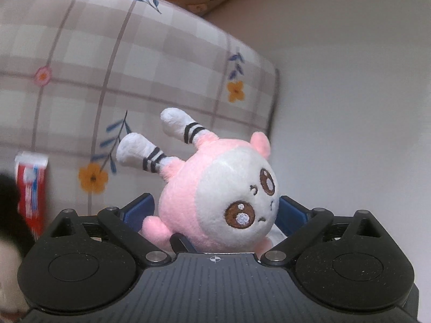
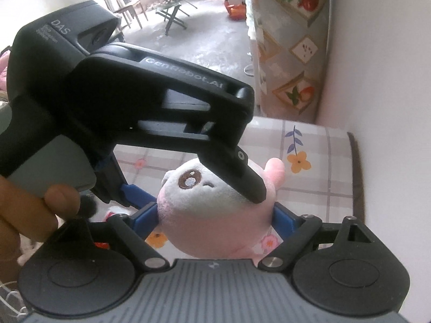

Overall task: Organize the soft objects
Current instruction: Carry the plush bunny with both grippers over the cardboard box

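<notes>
Left gripper (image 1: 215,210) first: blue fingers spread wide, one on each side of the pink plush toy (image 1: 215,202), and they look pressed into its flanks, so I'd call that a wide pinch. The right gripper (image 2: 215,215) is in on it too, its blue fingers flanking the same round body from the other side; whether its pads truly bite or just brush the fur is hard to say from here. In the right wrist view one black finger of the left gripper lies right across the toy's face.

The toy sits face-up-ish over the checked floral bedding (image 1: 107,80), near the bedding's far edge by the white wall (image 1: 350,107), striped legs pointing back toward the middle.

Progress? Early, I'd judge: one soft thing in hand, nothing visibly stowed, no bin in sight. A red-and-white packet (image 1: 31,188) sits at the left edge of the left wrist view.

Room: the wall crowds one side, with a patterned cushion (image 2: 293,40) standing against it. Open bedding lies the other way.
</notes>
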